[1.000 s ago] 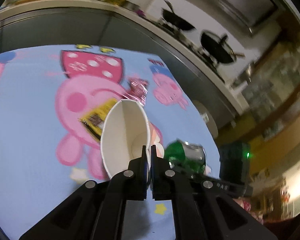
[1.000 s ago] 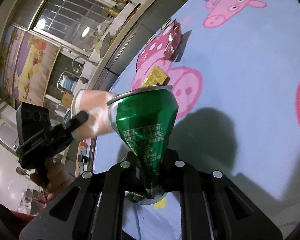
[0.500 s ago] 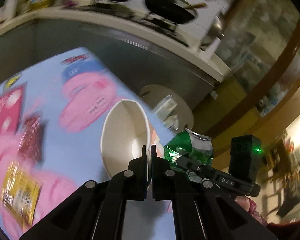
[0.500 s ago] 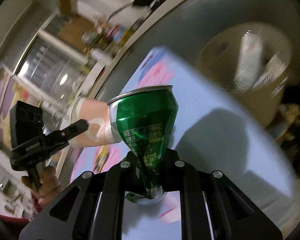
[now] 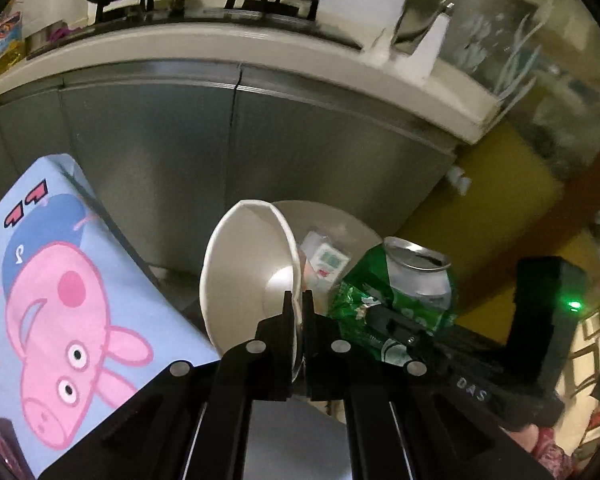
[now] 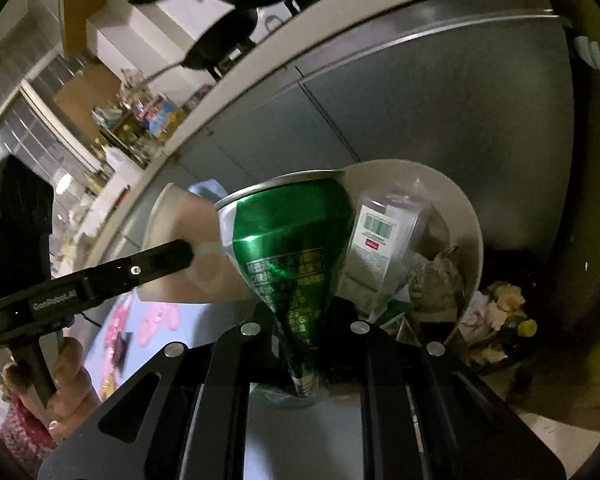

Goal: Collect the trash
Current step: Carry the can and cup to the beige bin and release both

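My left gripper (image 5: 297, 300) is clamped on the rim of a white paper cup (image 5: 246, 276), one finger inside the wall and one outside, so the cup hangs tilted with its open mouth facing the left wrist camera and its pale bottom showing deep inside. My right gripper (image 6: 303, 322) is squeezed hard onto a green drink can (image 6: 290, 240), crushed to a narrow wedge between my fingers, with the can's silver top rim pointing away from me (the small print on its side is too fine to read). The two pieces sit side by side, the cup just left of the can and touching it or nearly so. Both are held near the mouth of a round, pale trash bin (image 6: 470, 216), which stands on the floor in front of grey cabinet doors (image 5: 152, 152). In the bin lie a white carton (image 6: 380, 236) with a barcode and some crumpled paper. The blue tablecloth (image 5: 16, 368) with the pink pig print lies off to my left, beside the cup.
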Motion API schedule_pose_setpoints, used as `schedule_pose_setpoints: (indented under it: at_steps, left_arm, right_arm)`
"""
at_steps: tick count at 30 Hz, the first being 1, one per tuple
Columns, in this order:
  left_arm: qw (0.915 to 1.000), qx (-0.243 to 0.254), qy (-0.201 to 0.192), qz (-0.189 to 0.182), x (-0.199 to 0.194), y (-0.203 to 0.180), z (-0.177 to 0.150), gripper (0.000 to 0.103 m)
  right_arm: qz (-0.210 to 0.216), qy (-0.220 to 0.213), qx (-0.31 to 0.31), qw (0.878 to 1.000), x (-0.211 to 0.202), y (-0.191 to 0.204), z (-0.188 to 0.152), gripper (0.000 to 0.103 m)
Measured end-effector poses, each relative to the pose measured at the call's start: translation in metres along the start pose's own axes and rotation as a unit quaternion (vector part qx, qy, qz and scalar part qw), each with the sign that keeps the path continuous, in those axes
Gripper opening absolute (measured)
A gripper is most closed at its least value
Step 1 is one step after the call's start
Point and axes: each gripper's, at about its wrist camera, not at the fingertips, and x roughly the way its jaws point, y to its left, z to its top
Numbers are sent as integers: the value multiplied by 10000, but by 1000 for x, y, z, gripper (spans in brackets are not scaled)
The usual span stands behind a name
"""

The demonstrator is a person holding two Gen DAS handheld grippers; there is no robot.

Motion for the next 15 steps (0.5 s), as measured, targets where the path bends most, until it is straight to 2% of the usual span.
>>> schedule_pose_setpoints:
  at_steps: [1,2,3,4,5,11,15]
  left_arm:
    - [9999,-14,39,122,6,2,0,24]
    - [9998,-21,54,205,10,3,-1,44]
    - [9996,-31,41,295,12,3,-1,56]
    - [9993,-39,-14,380,11,5,-3,57]
    - [9993,-30,-40,372,8,6,-4,57]
    - [9984,-132,-304,450,-23,19,-15,58]
    - [9956,-139,-557,739,-45,21,-32,64]
  right_arm:
    - [-67,85,-14,9999,7,-1,0,18]
    - [-85,157,-8,9998,13,-1,1,22]
    - [-83,174,13,9998,15,-2,0,31]
    - [-114,132,38,9998,16,-2,-1,40]
    - [-149,75,32,9999,16,-1,-2,42]
    - [-56,-124,146,9998,4,3,-7,43]
    - [-12,-166,138,9998,-7,11,-17,43]
